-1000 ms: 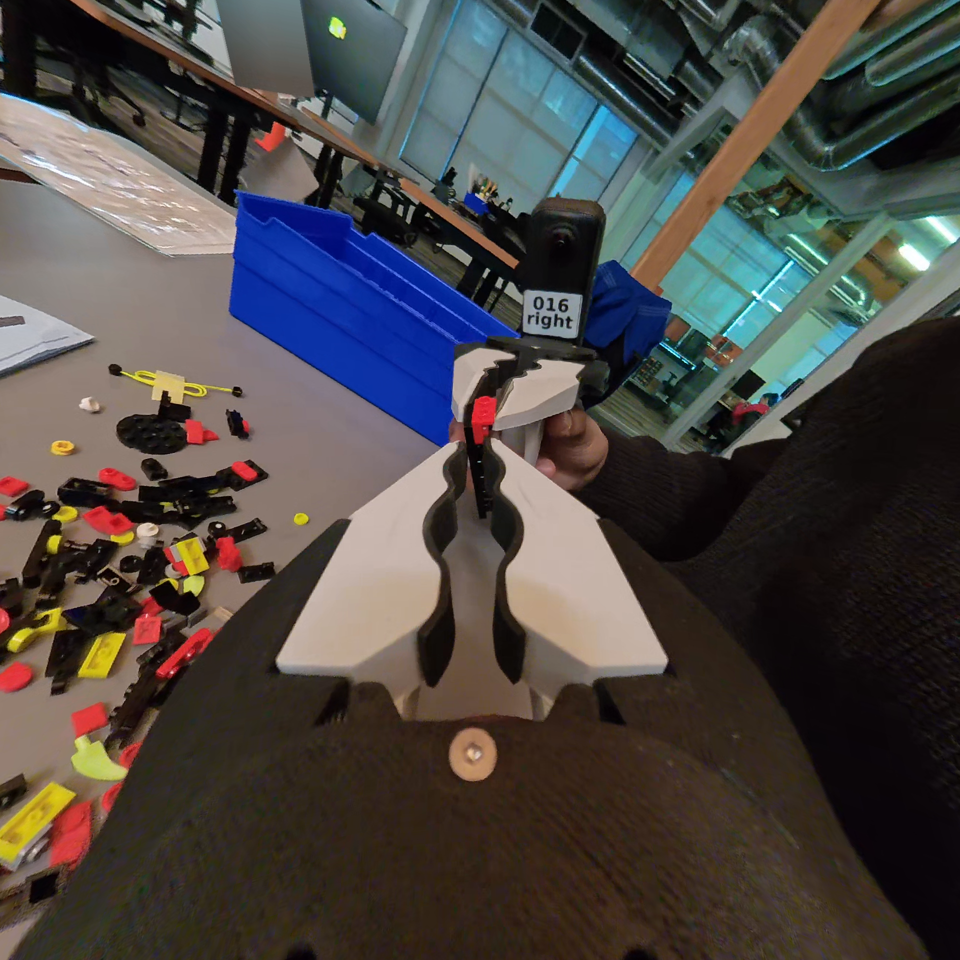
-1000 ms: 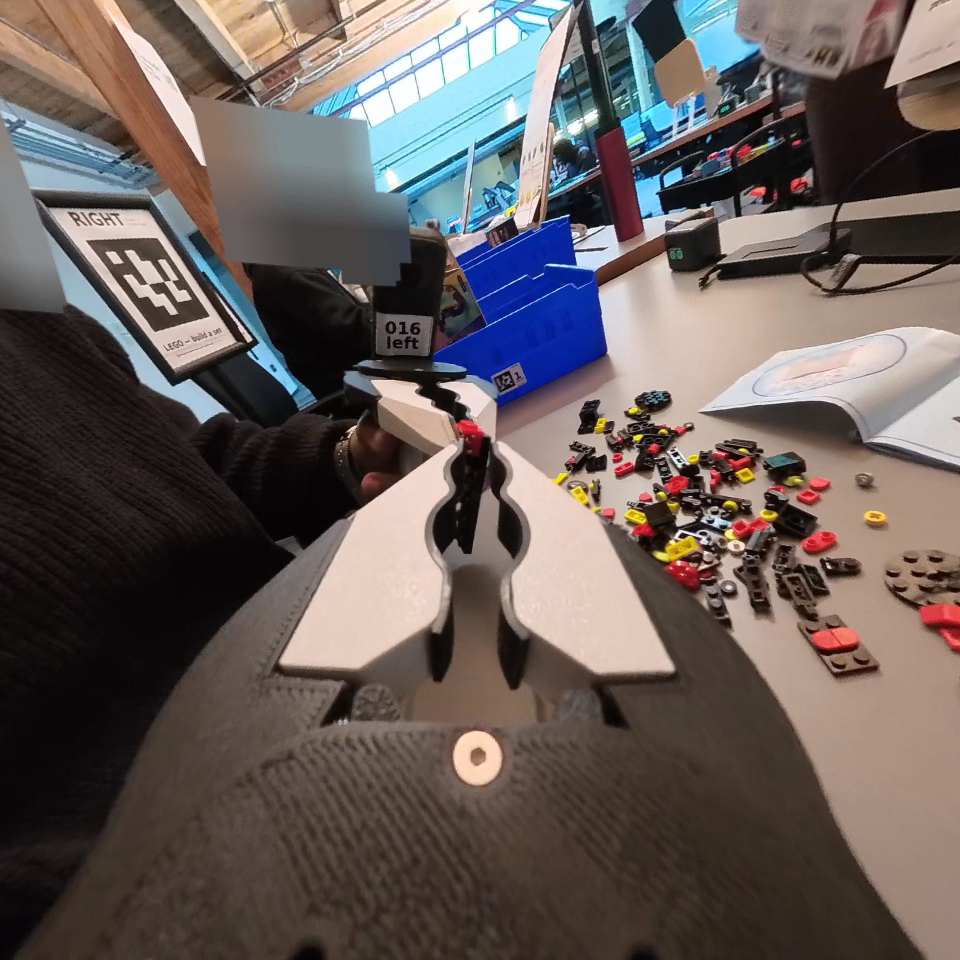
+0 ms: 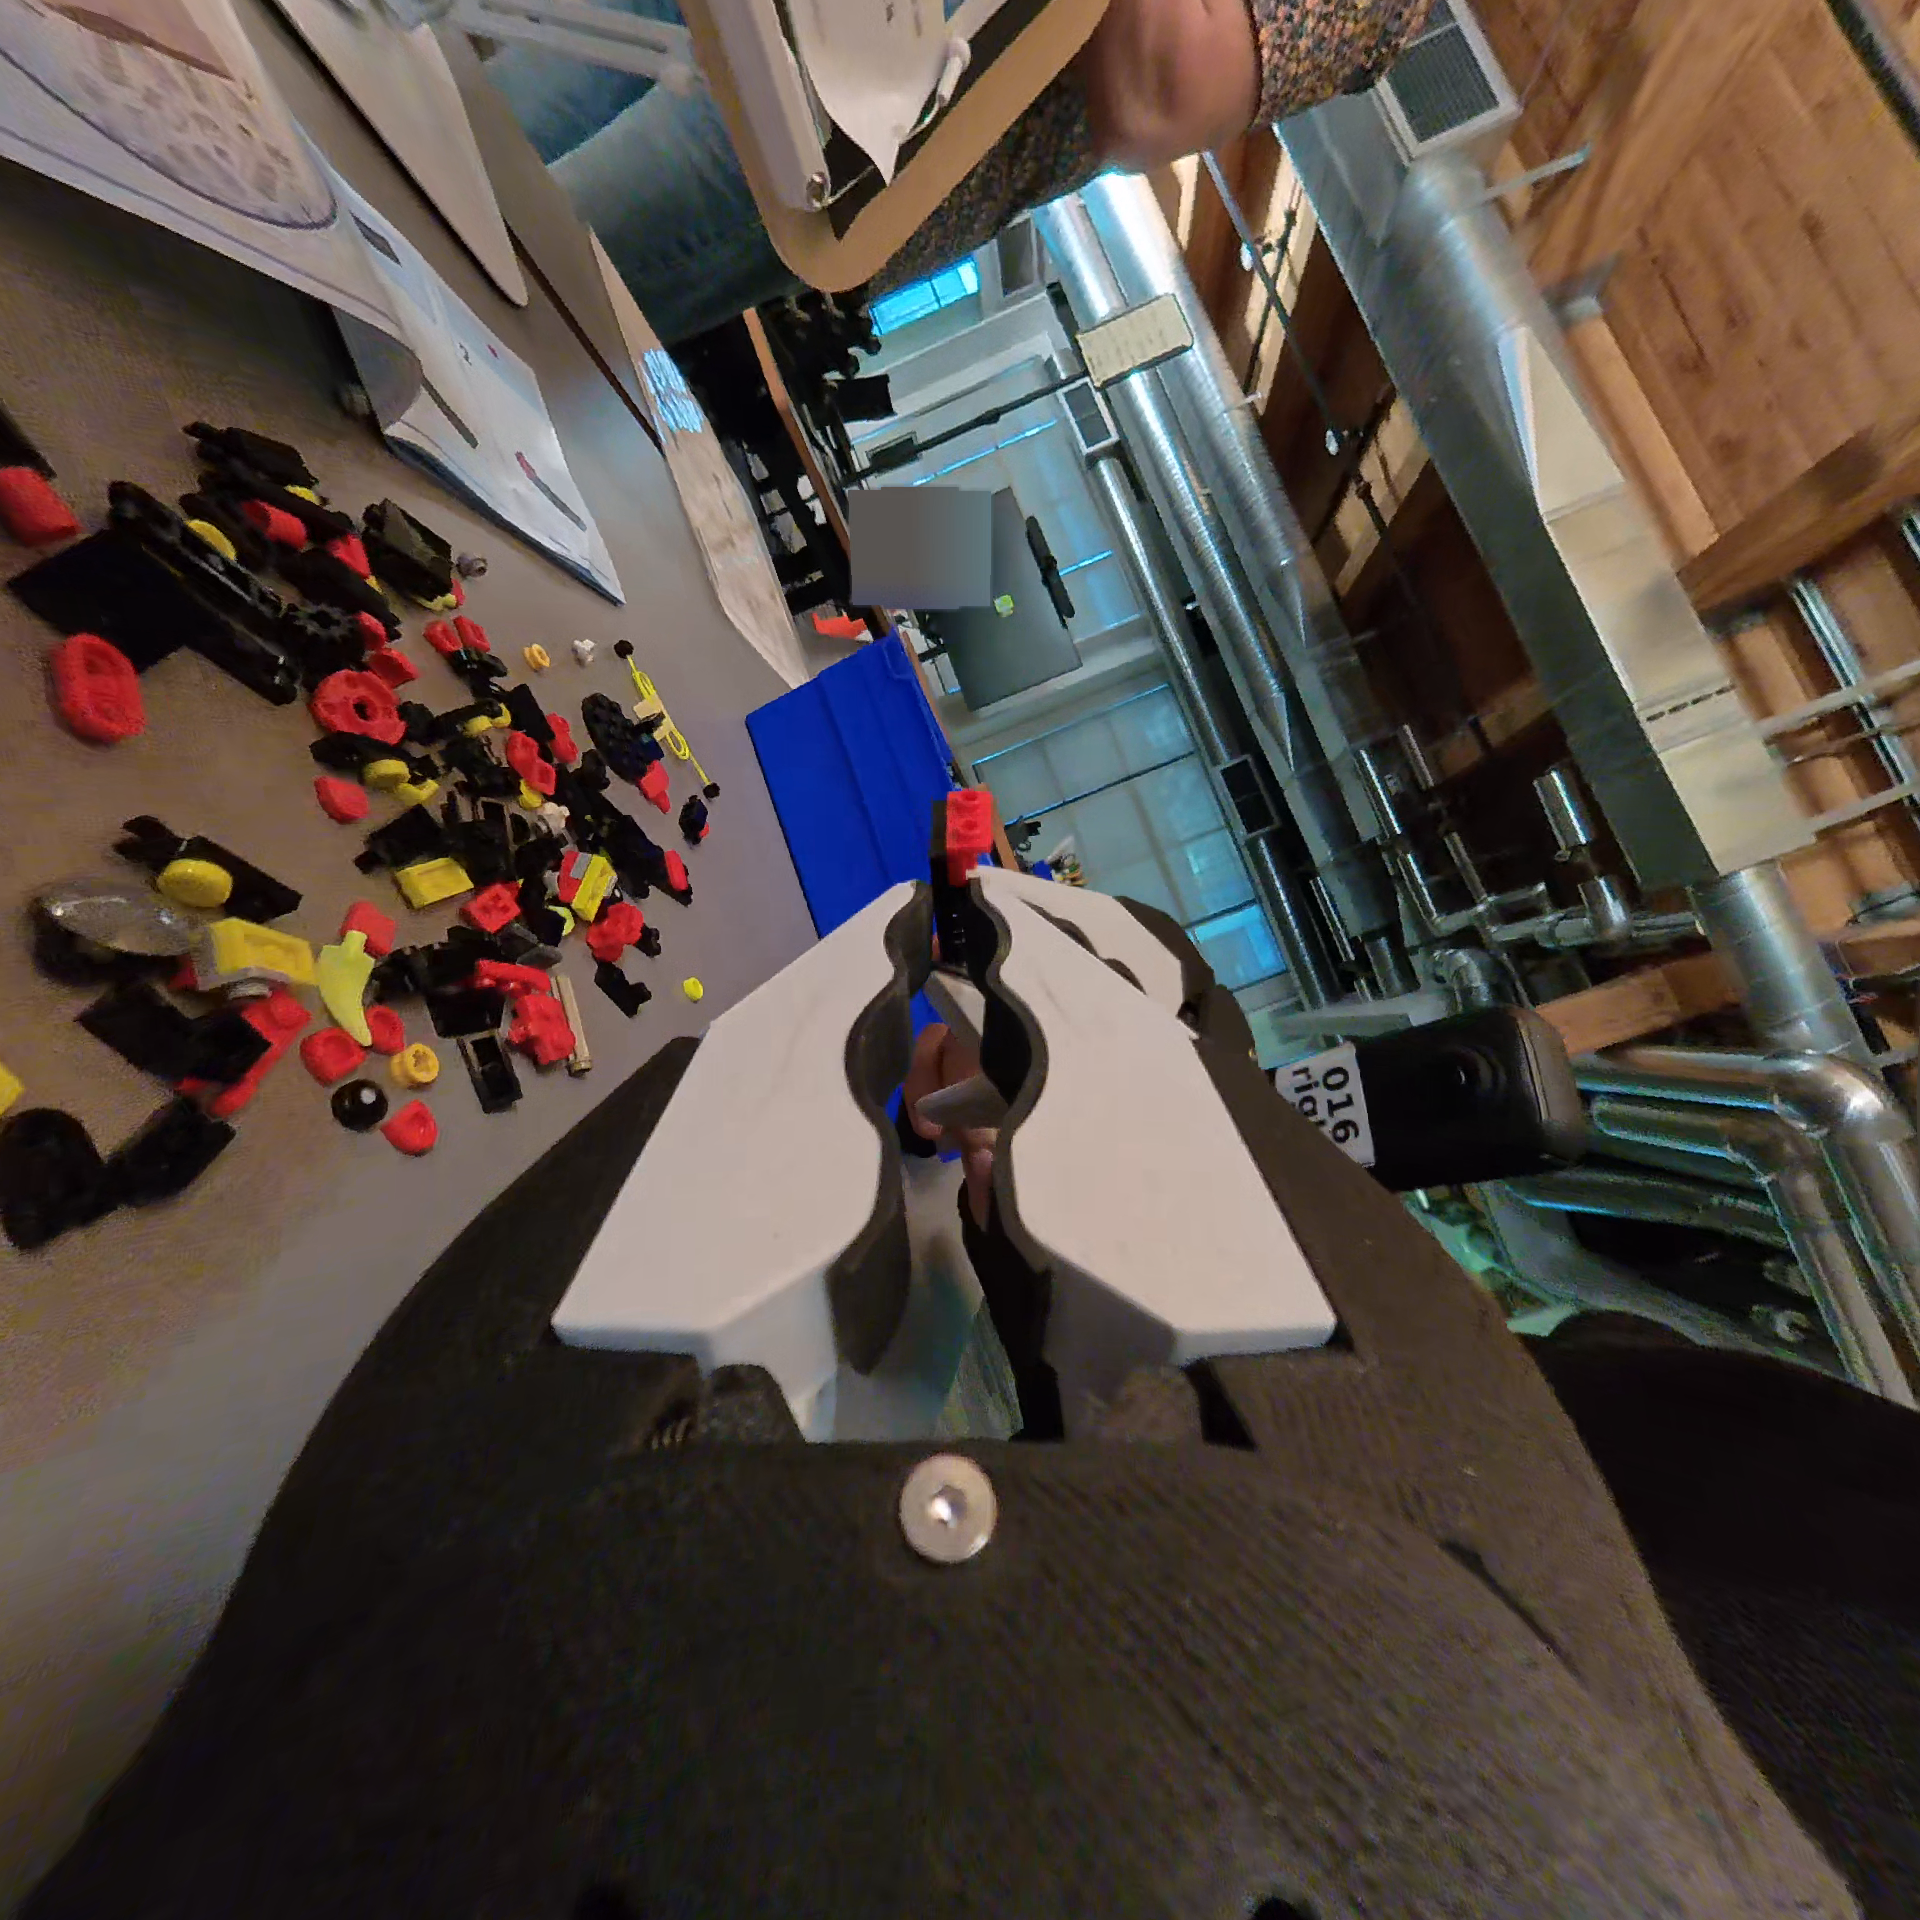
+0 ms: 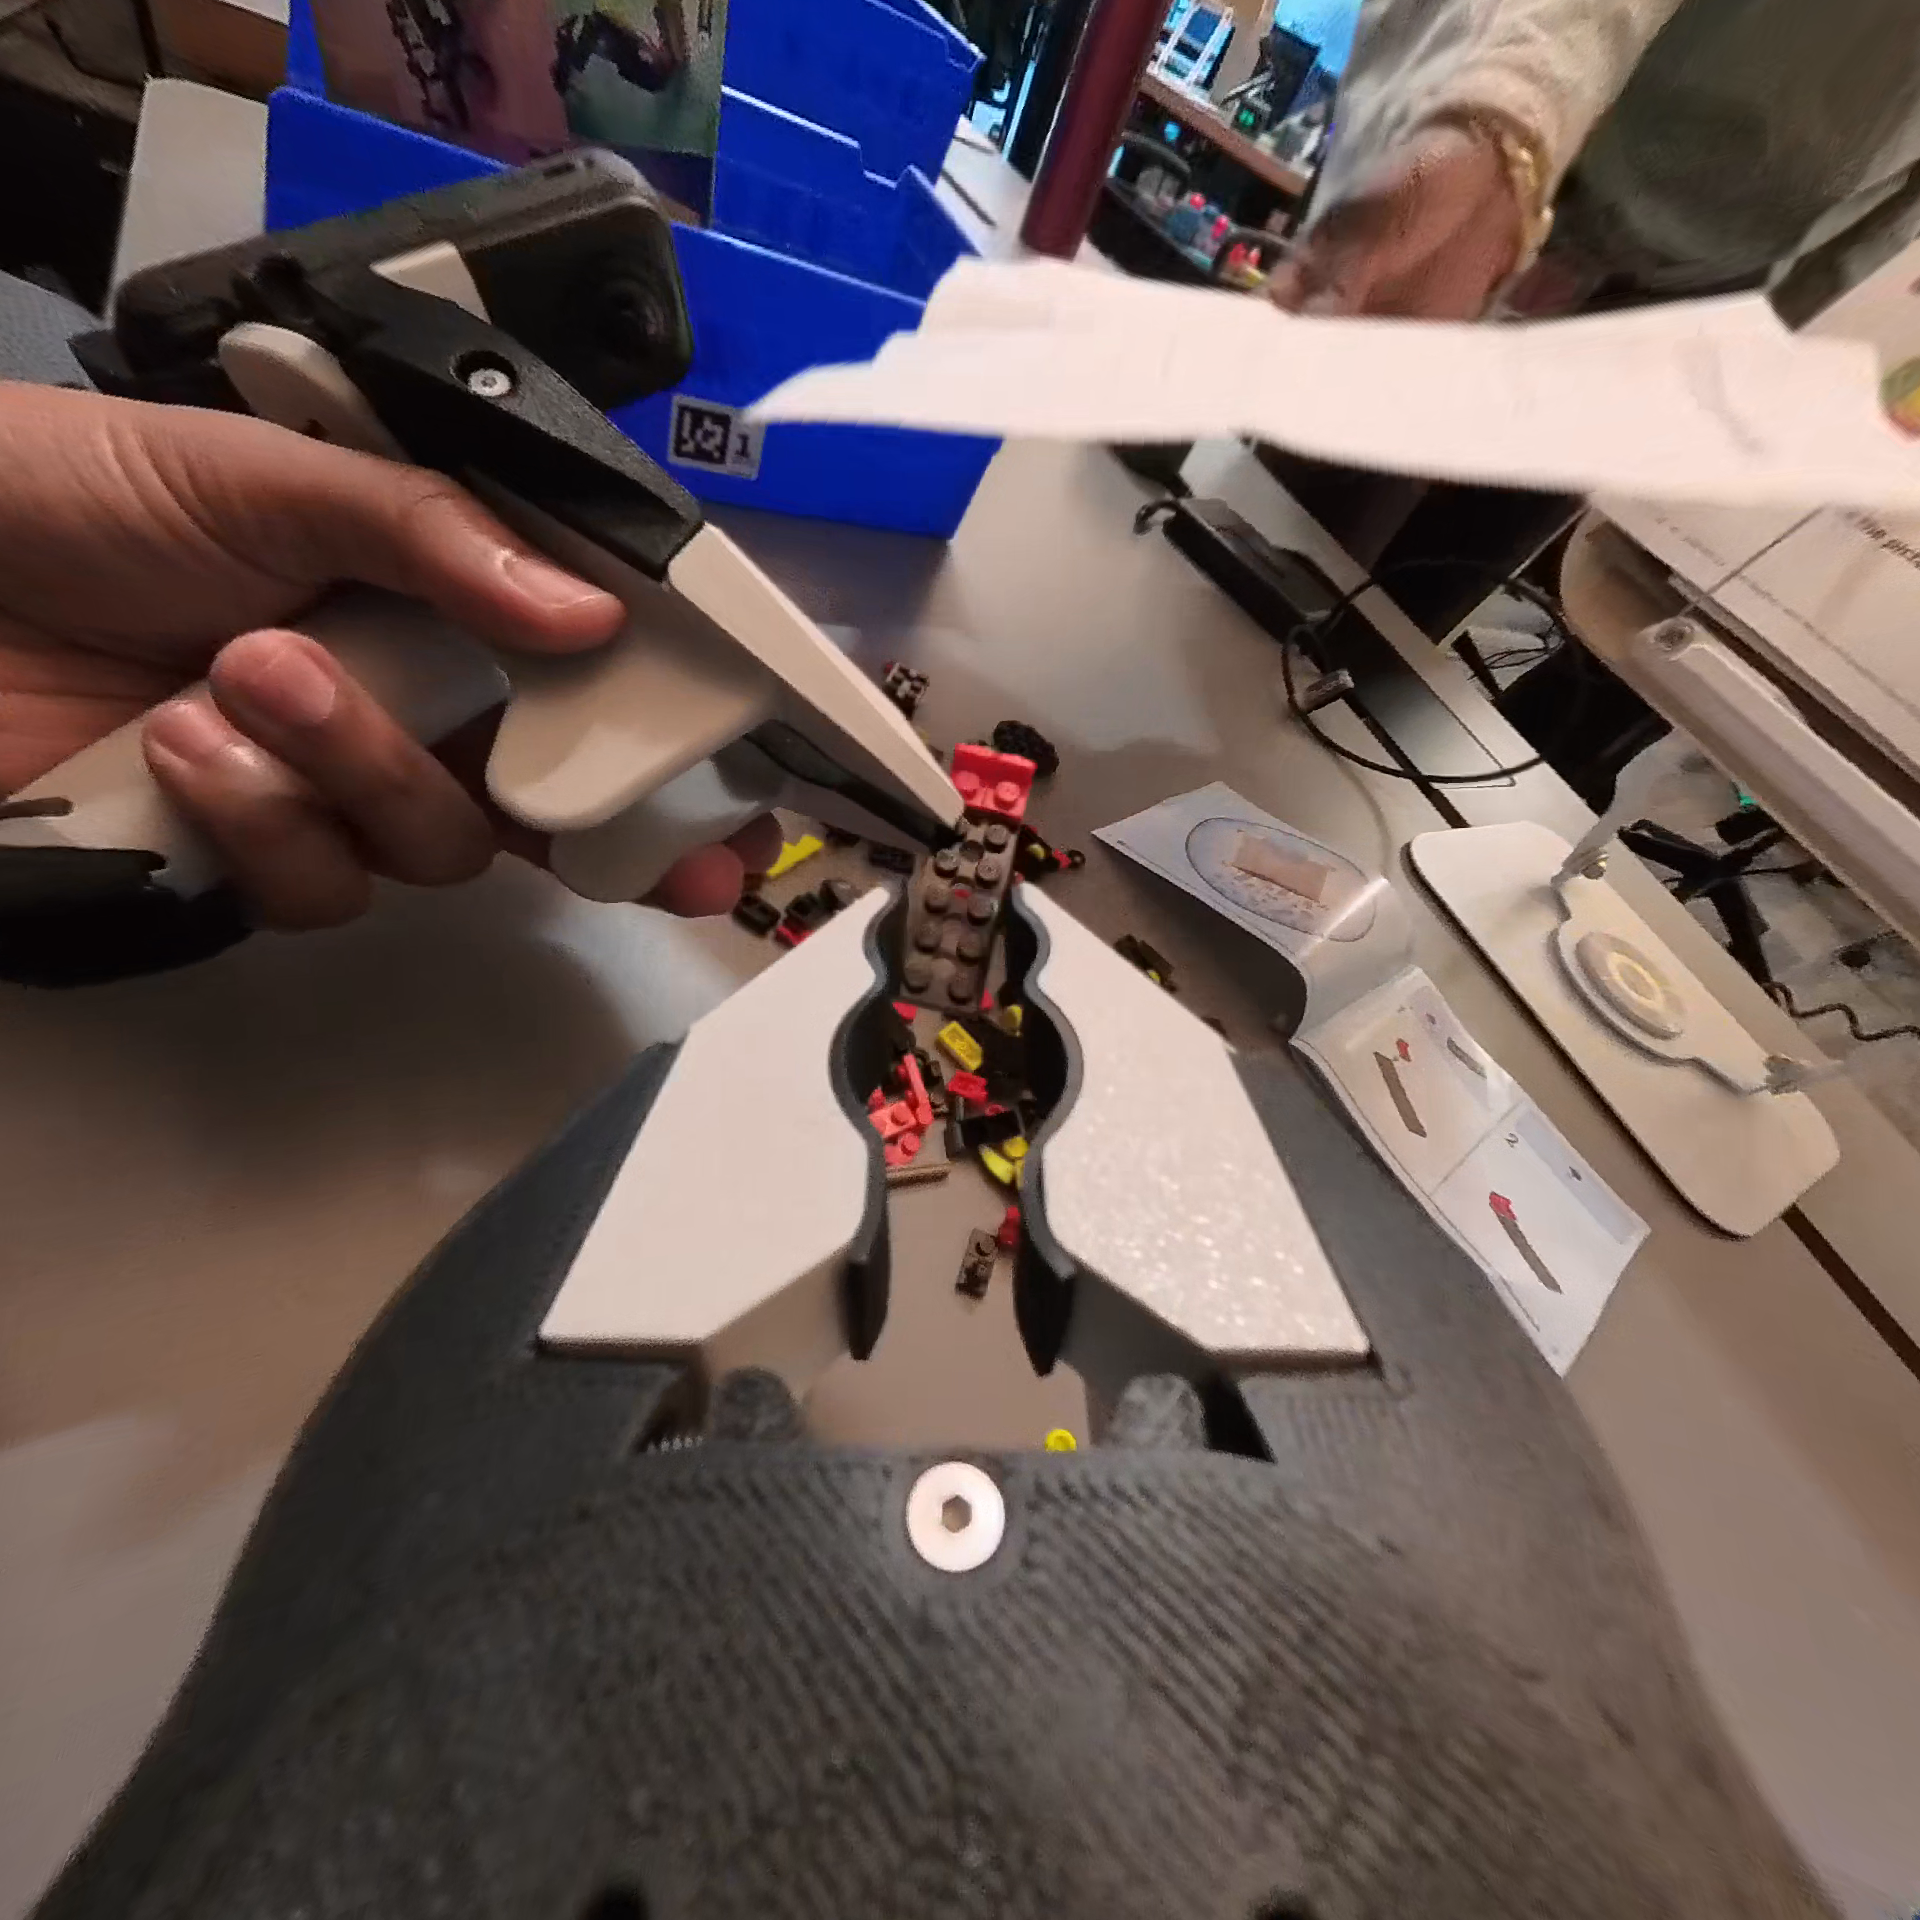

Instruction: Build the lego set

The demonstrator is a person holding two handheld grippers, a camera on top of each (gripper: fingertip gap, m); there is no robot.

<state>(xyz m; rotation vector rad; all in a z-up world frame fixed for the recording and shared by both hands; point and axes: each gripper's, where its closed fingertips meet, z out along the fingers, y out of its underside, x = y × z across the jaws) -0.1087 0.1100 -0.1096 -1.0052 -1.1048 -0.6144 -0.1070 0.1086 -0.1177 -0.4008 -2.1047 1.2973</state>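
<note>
My left tongs are clenched on the edge of a long black plate with a red brick stuck on its far end. From my left camera the plate shows edge-on, poking past the fingertips, the red brick out in the air in front of a blue bin.

My right tongs grasp the same plate across its width near the lower end, studs facing my camera, the red brick at the top. The left tongs come in from the left there, tips meeting the plate just below the red brick, and my hand is wrapped round their handle.

The plate is held above the grey surface, over the loose pile of black, red and yellow pieces. An open booklet lies on the surface to the right of the pile, with a white stand beyond it. Another person's hand holds a blurred sheet of paper across the top of the right view.
</note>
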